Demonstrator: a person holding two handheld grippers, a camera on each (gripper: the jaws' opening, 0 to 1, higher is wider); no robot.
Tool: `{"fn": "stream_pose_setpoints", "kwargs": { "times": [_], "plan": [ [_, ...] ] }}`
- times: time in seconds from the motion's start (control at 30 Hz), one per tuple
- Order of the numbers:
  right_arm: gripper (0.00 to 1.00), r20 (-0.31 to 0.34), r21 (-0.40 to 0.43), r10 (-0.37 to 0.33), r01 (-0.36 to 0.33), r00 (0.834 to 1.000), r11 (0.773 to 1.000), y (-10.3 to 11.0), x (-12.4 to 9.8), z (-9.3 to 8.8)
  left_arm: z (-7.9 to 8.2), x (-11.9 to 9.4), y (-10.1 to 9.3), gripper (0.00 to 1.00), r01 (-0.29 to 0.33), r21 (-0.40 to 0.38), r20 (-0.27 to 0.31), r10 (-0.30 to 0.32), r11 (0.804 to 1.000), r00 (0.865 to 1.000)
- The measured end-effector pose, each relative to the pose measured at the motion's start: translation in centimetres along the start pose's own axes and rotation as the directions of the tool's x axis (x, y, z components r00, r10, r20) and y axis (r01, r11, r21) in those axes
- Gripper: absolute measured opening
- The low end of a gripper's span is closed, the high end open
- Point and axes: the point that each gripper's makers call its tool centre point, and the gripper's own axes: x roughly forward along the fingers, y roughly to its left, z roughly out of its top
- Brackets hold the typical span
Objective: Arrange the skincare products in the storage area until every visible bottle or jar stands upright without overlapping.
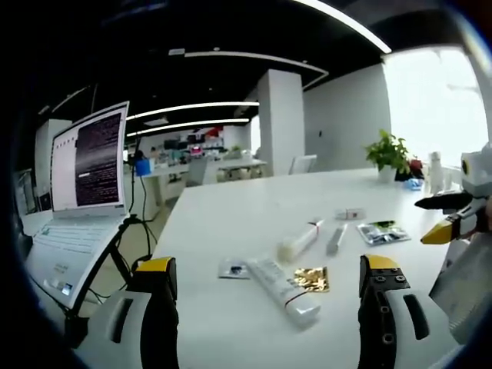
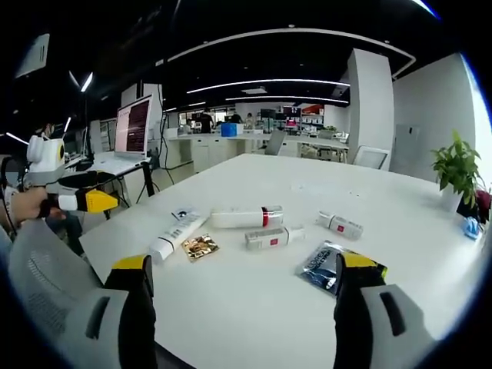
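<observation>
Well, going from left to right in the left gripper view, a laptop stands open on a stand beside the white worktop, its screen lit with text. The left gripper hangs over the near edge of the worktop with its yellow-tipped fingers spread wide and nothing between them. Ahead of them lie a small dark sachet, a long white tube on its side, a gold foil sachet just beside the tube, a white bottle with a red band also on its side, a slim grey tube, a small box farther back and a green sachet. A potted plant sits at the far edge.

The right gripper enters that view from the right (its fingers there look close together, though I cannot tell for sure).

Its own view shows the fingers parted wide and empty over the near edge. Every product in it lies flat, none upright: the long white tube, the gold foil sachet, the white bottle with a red band, a short tube with a red label, the small box, and a dark foil pack touching the right finger's tip.
</observation>
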Motion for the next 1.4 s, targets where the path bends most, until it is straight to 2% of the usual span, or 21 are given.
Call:
{"fn": "stream_pose_setpoints", "kwargs": {
  "times": [0.07, 0.2, 0.7, 1.3, 1.4],
  "plan": [
    [0.99, 0.001, 0.001, -0.002, 0.002, 1.000, 1.000, -0.1, 0.0, 0.0, 0.2, 0.0, -0.1, 0.97, 0.008, -0.034, 0.010, -0.008, 0.999, 1.000],
    [0.99, 0.002, 0.005, -0.007, 0.007, 1.000, 1.000, -0.2, -0.1, 0.0, 0.2, -0.1, 0.1, 0.97, -0.001, -0.038, 0.015, 0.001, 0.999, 1.000],
    [0.98, 0.013, 0.012, 0.007, -0.007, 1.000, 1.000, 0.1, -0.3, 0.0, -0.6, -0.5, -0.3, 0.97, -0.001, 0.000, -0.013, 0.001, 1.000, 1.000],
    [0.98, 0.009, -0.037, -0.009, 0.009, 1.000, 0.999, 0.1, -0.3, 0.3, -0.6, -0.1, -1.1, 0.97, 0.030, 0.064, -0.027, -0.028, 0.998, 0.999],
    [0.97, 0.000, 0.014, 0.013, -0.013, 1.000, 1.000, 0.2, -0.3, 0.0, -0.8, 0.0, -1.2, 0.97, 0.035, 0.072, -0.040, -0.032, 0.997, 0.999]
  ]
}}
